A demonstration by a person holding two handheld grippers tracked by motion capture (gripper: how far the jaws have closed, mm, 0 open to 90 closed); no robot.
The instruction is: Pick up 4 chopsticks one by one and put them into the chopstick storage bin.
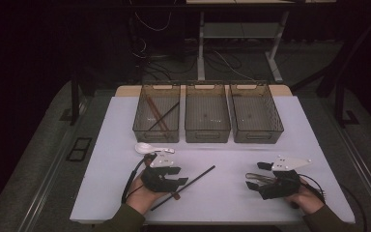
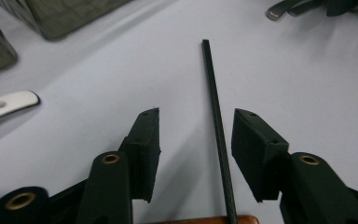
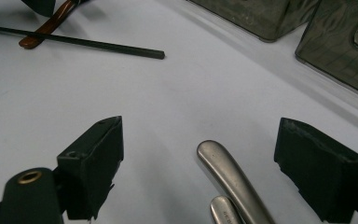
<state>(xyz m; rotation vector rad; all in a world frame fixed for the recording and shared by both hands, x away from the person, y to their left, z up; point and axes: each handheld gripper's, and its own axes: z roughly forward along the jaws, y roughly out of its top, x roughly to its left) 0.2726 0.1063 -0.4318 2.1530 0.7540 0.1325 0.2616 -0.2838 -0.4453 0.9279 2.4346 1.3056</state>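
At the left, the left gripper (image 1: 182,182) sits low over a black chopstick (image 2: 216,116) lying on the white table (image 1: 232,193), its jaws apart with the stick between them but nearer one pad and, as far as I can tell, untouched. This looks like the pick-up step, so the next move calls for squeezing squarely on the stick, probably bound for the leftmost bin (image 1: 157,135) where other chopsticks lie. To the right, the right gripper (image 3: 200,161) rests with jaws wide around metal cutlery handles (image 3: 233,179), not gripping them.
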